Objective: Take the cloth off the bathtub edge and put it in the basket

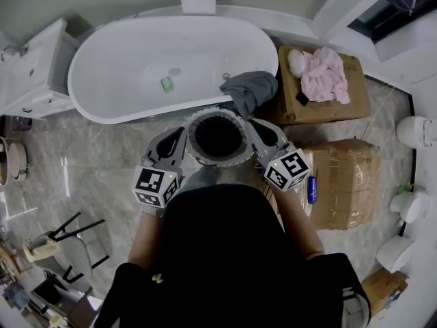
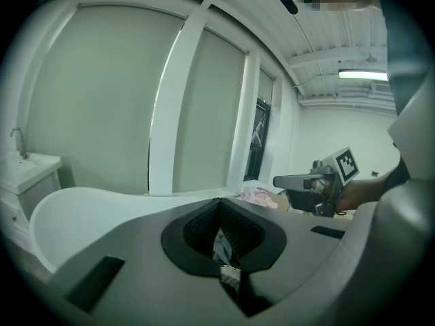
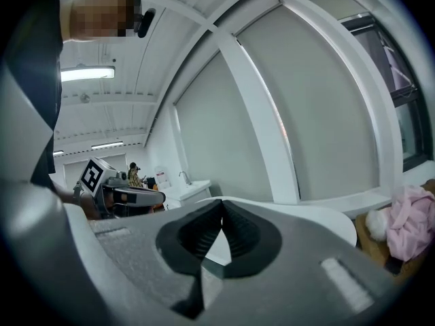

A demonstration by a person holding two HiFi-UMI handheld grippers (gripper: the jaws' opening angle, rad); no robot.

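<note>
Jaws of the left gripper point(image 2: 219, 206) are pressed together at the tips, and a strip of grey fabric with a pale tag sits pinched in the slit between them, seemingly part of the basket point(image 1: 194, 124) it touches. The right gripper point(image 3: 221, 208) is closed too, with only the white bathtub point(image 1: 123, 67) showing through its gap; it sits just beside the basket's other side. Beyond the basket, the dark grey cloth point(image 1: 249, 91) hangs over the bathtub edge, near a cardboard box point(image 1: 356, 102).

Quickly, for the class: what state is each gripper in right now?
Left gripper: closed on the basket rim.
Right gripper: closed on the opposite rim of the basket.
</note>
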